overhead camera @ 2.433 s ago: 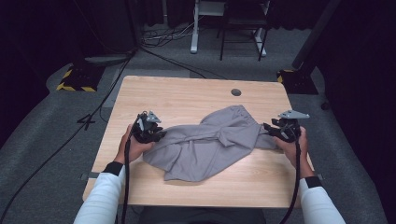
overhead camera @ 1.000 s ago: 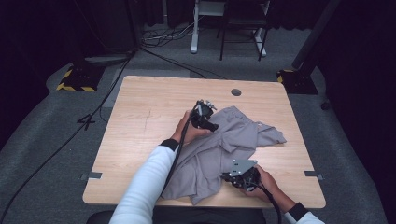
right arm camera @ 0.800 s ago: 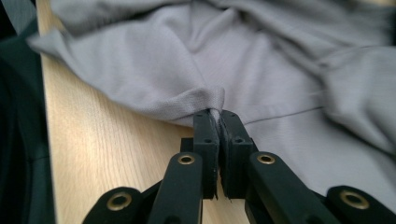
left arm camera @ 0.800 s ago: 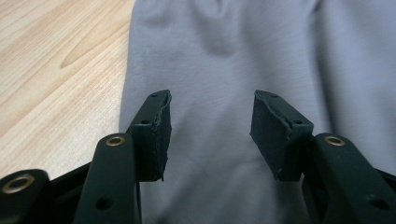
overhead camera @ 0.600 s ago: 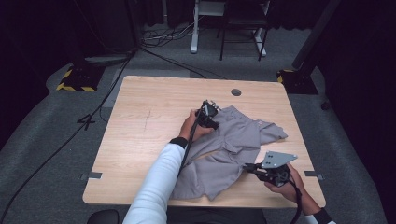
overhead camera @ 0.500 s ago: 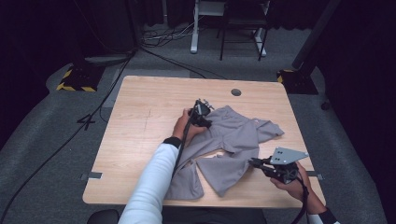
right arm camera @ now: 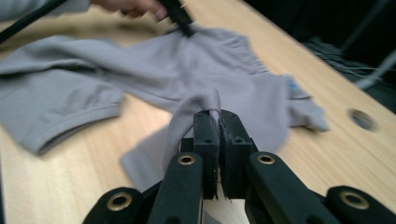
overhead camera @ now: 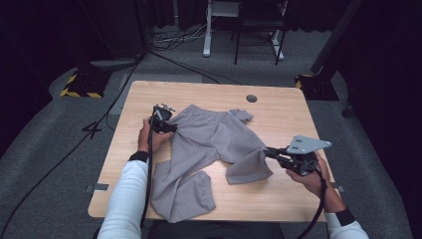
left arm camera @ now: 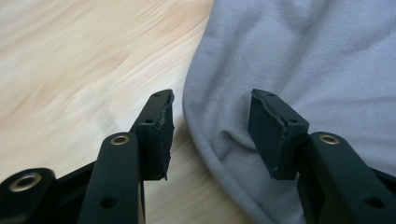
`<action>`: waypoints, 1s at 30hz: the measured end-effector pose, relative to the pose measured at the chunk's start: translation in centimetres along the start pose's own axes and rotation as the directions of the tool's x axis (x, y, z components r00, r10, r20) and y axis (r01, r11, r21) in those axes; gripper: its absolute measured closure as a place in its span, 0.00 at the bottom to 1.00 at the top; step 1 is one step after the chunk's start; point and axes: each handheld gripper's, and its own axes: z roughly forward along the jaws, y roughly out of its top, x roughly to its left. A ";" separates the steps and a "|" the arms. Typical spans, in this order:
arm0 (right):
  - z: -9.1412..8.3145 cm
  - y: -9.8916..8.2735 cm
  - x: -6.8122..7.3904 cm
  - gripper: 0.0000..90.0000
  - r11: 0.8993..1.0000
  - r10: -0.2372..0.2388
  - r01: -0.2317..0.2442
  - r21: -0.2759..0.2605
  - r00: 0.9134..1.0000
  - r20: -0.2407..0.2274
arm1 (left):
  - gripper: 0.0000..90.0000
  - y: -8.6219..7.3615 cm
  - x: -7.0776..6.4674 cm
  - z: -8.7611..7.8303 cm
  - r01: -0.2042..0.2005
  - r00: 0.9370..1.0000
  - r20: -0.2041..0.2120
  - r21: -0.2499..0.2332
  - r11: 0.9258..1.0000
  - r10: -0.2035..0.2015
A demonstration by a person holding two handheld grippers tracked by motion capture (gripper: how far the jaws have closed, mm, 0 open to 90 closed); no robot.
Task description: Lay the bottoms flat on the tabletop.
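A grey pair of trousers (overhead camera: 209, 142) lies spread across the wooden table (overhead camera: 283, 117), one leg bunched toward the front edge. My left gripper (overhead camera: 168, 127) sits at the garment's far left edge. In the left gripper view it (left arm camera: 210, 133) is open, and the rolled edge of the grey cloth (left arm camera: 303, 56) lies between the jaws, close to the right pad. My right gripper (overhead camera: 271, 151) is at the right side of the table. It (right arm camera: 218, 122) is shut on a fold of the other leg, and the cloth (right arm camera: 140, 70) stretches away toward the left hand.
A round cable hole (overhead camera: 252, 98) sits near the table's far edge. Beyond the table stand white desk legs (overhead camera: 206, 35) and a dark chair (overhead camera: 259, 30). A yellow-and-black striped block (overhead camera: 79, 84) and cables lie on the grey floor.
My right gripper has pulled the trouser leg from the front middle out to the right. The left gripper has shifted left along the far edge, and the garment now lies more spread out.
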 end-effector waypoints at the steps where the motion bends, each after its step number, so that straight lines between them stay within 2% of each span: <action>1: 1.8 0.6 1.3 0.95 0.999 -0.034 0.035 0.024 0.998 -0.049 | 0.53 -0.8 0.9 -0.4 0.032 0.999 -0.011 0.001 1.000 -0.032; 2: 2.8 0.8 2.1 0.95 0.998 -0.048 0.051 0.032 0.995 -0.086 | 0.53 -0.8 0.9 -0.4 0.032 0.999 -0.011 0.001 1.000 -0.032; 3: 3.8 0.8 3.0 0.93 0.997 -0.058 0.064 0.045 0.991 -0.124 | 0.52 -1.4 1.8 -0.8 0.057 0.998 -0.011 0.008 0.998 -0.057; 4: 3.8 0.8 3.0 0.93 0.997 -0.058 0.064 0.045 0.991 -0.124 | 0.50 -1.4 1.8 -0.8 0.057 0.998 -0.011 0.008 0.998 -0.057; 5: 6.1 0.3 5.1 0.85 0.992 -0.083 0.102 0.077 0.974 -0.212 | 0.48 -1.7 2.2 -1.0 0.072 0.997 -0.021 0.013 0.997 -0.072; 6: 6.1 0.3 5.1 0.85 0.992 -0.083 0.102 0.077 0.974 -0.212 | 0.47 -1.9 2.5 -1.2 0.078 0.997 -0.025 0.018 0.997 -0.078; 7: 7.4 -0.4 6.7 0.72 0.981 -0.112 0.150 0.122 0.956 -0.273 | 0.45 -2.3 3.0 -1.5 0.102 0.994 -0.027 0.022 0.995 -0.102; 8: 7.4 -0.4 6.7 0.72 0.981 -0.112 0.150 0.122 0.956 -0.273 | 0.41 -2.3 3.0 -1.5 0.102 0.994 -0.027 0.022 0.995 -0.102; 9: 7.8 -1.1 7.6 0.59 0.972 -0.117 0.170 0.161 0.949 -0.292 | 0.39 -2.3 2.8 -2.1 0.123 0.992 0.010 -0.007 0.992 -0.123; 10: 7.6 -1.4 7.6 0.57 0.969 -0.128 0.182 0.169 0.949 -0.289 | 0.37 -2.3 2.8 -2.1 0.123 0.992 0.010 -0.007 0.992 -0.123; 11: 7.0 -1.8 7.4 0.56 0.969 -0.132 0.184 0.168 0.951 -0.278 | 0.35 -1.8 1.8 -3.1 0.097 0.993 0.070 -0.056 0.994 -0.093; 12: 6.3 -2.1 6.8 0.56 0.974 -0.117 0.162 0.158 0.959 -0.259 | 0.34 -1.8 1.8 -3.1 0.097 0.993 0.070 -0.056 0.994 -0.093; 13: 6.3 -2.1 6.8 0.56 0.974 -0.117 0.162 0.158 0.959 -0.259 | 0.34 -1.3 0.8 -3.6 0.064 0.995 0.079 -0.084 0.994 -0.057; 14: 5.5 -2.5 5.9 0.56 0.983 -0.079 0.115 0.145 0.969 -0.233 | 0.34 -0.7 -0.7 -4.2 0.014 0.995 0.104 -0.115 0.993 -0.002; 15: 4.0 -3.5 3.3 0.58 0.993 0.014 0.002 0.118 0.990 -0.137 | 0.34 -0.2 -2.2 -4.5 -0.027 0.991 0.127 -0.133 0.991 0.044; 16: 4.0 -3.5 3.3 0.58 0.993 0.014 0.002 0.118 0.990 -0.137 | 0.34 0.2 -3.3 -4.7 -0.054 0.986 0.147 -0.150 0.987 0.077; 17: 3.5 -4.4 1.3 0.60 0.988 0.086 -0.080 0.129 0.995 -0.043 | 0.33 0.9 -5.2 -5.0 -0.098 0.972 0.195 -0.177 0.979 0.132; 18: 3.5 -4.4 1.3 0.60 0.988 0.086 -0.080 0.129 0.995 -0.043 | 0.33 1.3 -6.4 -5.1 -0.111 0.962 0.227 -0.193 0.975 0.154; 19: 4.1 -5.2 0.2 0.59 0.980 0.125 -0.122 0.160 0.992 -0.011 | 0.30 1.9 -8.3 -5.2 -0.166 0.940 0.262 -0.210 0.963 0.219; 20: 4.6 -5.6 0.1 0.57 0.975 0.138 -0.136 0.174 0.990 -0.003 | 0.28 2.4 -9.9 -5.2 -0.193 0.921 0.295 -0.225 0.955 0.255; 21: 4.6 -5.6 0.1 0.57 0.975 0.138 -0.136 0.174 0.990 -0.003 | 0.28 2.7 -11.1 -5.2 -0.212 0.905 0.321 -0.229 0.950 0.279; 22: 5.0 -5.8 0.0 0.56 0.973 0.151 -0.146 0.181 0.988 -0.013 | 0.28 3.1 -13.4 -5.1 -0.259 0.873 0.355 -0.243 0.935 0.334; 23: 5.9 -6.0 0.2 0.55 0.968 0.152 -0.143 0.205 0.988 -0.025 | 0.27 3.3 -14.4 -5.0 -0.292 0.860 0.355 -0.248 0.924 0.367; 24: 6.4 -6.1 0.4 0.55 0.966 0.136 -0.127 0.224 0.990 -0.025 | 0.27 3.4 -15.4 -4.8 -0.332 0.846 0.346 -0.251 0.909 0.404; 25: 7.6 -6.1 1.1 0.55 0.962 0.099 -0.087 0.260 0.994 -0.035 | 0.27 3.5 -17.6 -3.8 -0.427 0.827 0.302 -0.212 0.879 0.474; 26: 7.6 -6.1 1.1 0.55 0.962 0.099 -0.087 0.260 0.994 -0.035 | 0.27 3.5 -17.6 -3.8 -0.427 0.827 0.302 -0.212 0.879 0.474; 27: 8.6 -6.1 1.6 0.57 0.954 0.071 -0.061 0.295 0.997 -0.025 | 0.30 3.5 -18.3 -3.0 -0.458 0.820 0.297 -0.172 0.872 0.489; 28: 8.9 -6.2 1.6 0.57 0.951 0.072 -0.060 0.304 0.997 -0.030 | 0.33 3.4 -18.7 -2.0 -0.461 0.820 0.313 -0.134 0.877 0.479; 29: 9.2 -6.4 1.7 0.58 0.947 0.072 -0.058 0.315 0.997 -0.031 | 0.35 3.4 -18.7 -2.0 -0.461 0.820 0.313 -0.134 0.877 0.479; 30: 9.2 -6.4 1.7 0.58 0.947 0.072 -0.058 0.315 0.997 -0.031 | 0.35 3.3 -18.6 -1.4 -0.459 0.825 0.309 -0.121 0.880 0.472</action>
